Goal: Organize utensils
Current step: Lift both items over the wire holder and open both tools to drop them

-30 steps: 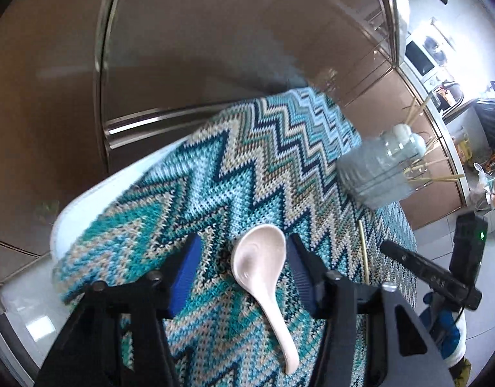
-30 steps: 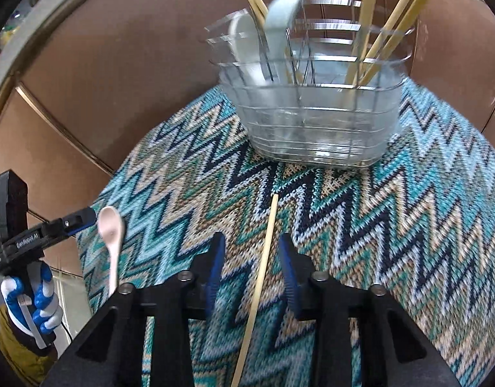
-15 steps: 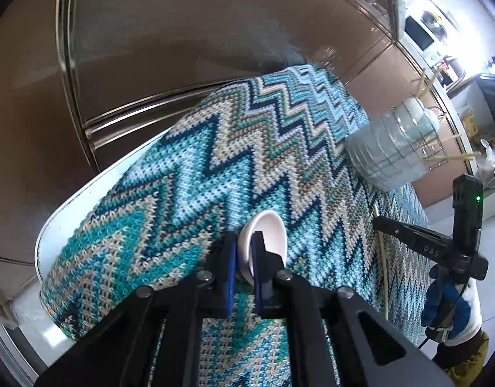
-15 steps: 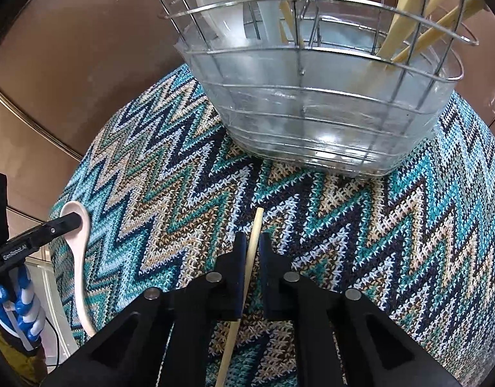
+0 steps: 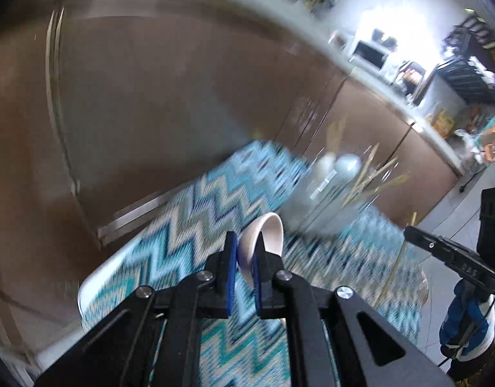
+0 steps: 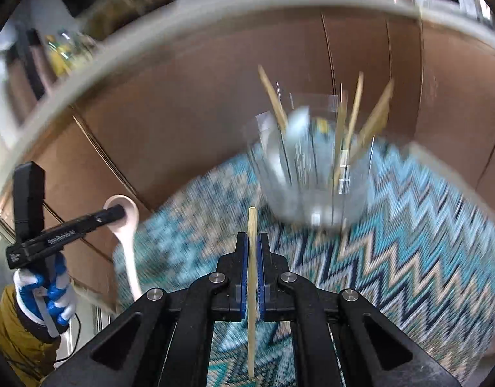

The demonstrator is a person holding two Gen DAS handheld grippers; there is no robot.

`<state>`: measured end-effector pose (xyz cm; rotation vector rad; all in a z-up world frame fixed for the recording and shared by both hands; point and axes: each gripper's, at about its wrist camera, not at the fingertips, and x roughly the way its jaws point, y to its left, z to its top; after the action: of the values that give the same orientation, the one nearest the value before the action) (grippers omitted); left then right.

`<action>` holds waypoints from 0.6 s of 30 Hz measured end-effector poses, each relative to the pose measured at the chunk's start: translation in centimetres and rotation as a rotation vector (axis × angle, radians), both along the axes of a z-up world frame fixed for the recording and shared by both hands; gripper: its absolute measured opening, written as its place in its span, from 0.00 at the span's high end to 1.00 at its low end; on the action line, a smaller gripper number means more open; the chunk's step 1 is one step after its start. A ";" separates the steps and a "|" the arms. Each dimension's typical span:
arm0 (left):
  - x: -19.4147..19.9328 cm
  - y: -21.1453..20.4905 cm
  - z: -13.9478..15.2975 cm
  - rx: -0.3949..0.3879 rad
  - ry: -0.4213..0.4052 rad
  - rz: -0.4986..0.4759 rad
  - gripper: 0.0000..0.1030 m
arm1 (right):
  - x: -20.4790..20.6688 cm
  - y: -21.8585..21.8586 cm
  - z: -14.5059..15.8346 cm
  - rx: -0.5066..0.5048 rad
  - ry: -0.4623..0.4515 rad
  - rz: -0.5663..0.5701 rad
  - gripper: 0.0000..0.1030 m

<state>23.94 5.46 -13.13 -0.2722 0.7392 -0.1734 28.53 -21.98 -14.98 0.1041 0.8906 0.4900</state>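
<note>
Above the zigzag cloth [image 6: 409, 258], left gripper [image 5: 244, 259] pinches the spoon [image 5: 263, 242], right gripper [image 6: 253, 258] clamps a chopstick [image 6: 252, 225] — both lifted clear, likely bound for the rack [image 6: 312, 177] ahead.

Both grippers are black plastic, each with two angular arms cut with triangular holes and fixed by round silver screws. The left gripper [image 5: 244, 266] and the right gripper [image 6: 253, 269] carry blue pads on the inner finger faces. The hands wear blue and white gloves [image 6: 50, 287], above a mustard-yellow sleeve [image 6: 12, 329], with a thin black cable trailing below.
</note>
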 end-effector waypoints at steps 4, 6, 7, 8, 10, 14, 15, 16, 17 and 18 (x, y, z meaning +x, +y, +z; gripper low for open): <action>0.7 -2.6 5.6 0.044 -0.172 0.012 0.92 | -1.1 -0.8 7.4 0.063 -0.246 -0.018 0.95; 1.3 -4.3 7.9 0.086 -0.269 0.037 0.92 | -1.1 -0.7 10.9 0.078 -0.393 -0.043 0.95; 1.8 -5.3 8.7 0.099 -0.315 0.046 0.92 | -1.1 -0.8 11.9 0.085 -0.434 -0.052 0.95; 2.1 -6.0 9.3 0.107 -0.347 0.054 0.92 | -0.8 -0.9 13.1 0.090 -0.489 -0.068 0.95; 3.1 -7.5 10.0 0.132 -0.410 0.074 0.92 | -0.2 -1.0 14.2 0.093 -0.557 -0.094 0.95; 6.0 -10.7 9.7 0.150 -0.470 0.076 0.92 | 2.1 -1.2 14.4 0.070 -0.638 -0.138 0.95; 6.5 -11.2 9.6 0.144 -0.472 0.072 0.92 | 3.0 -1.4 14.1 0.055 -0.649 -0.149 0.95; 7.4 -11.9 9.4 0.140 -0.479 0.066 0.92 | 3.1 -1.5 14.2 0.050 -0.653 -0.153 0.95; 7.7 -12.4 9.3 0.143 -0.484 0.061 0.92 | 3.8 -1.7 13.8 0.041 -0.654 -0.162 0.95; 8.5 -13.1 9.1 0.148 -0.487 0.052 0.92 | 4.4 -1.9 13.3 0.034 -0.649 -0.165 0.95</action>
<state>32.41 -7.62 -4.06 -0.0998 0.2594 -0.1280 32.93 -23.86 -1.64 0.0434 0.2347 0.3505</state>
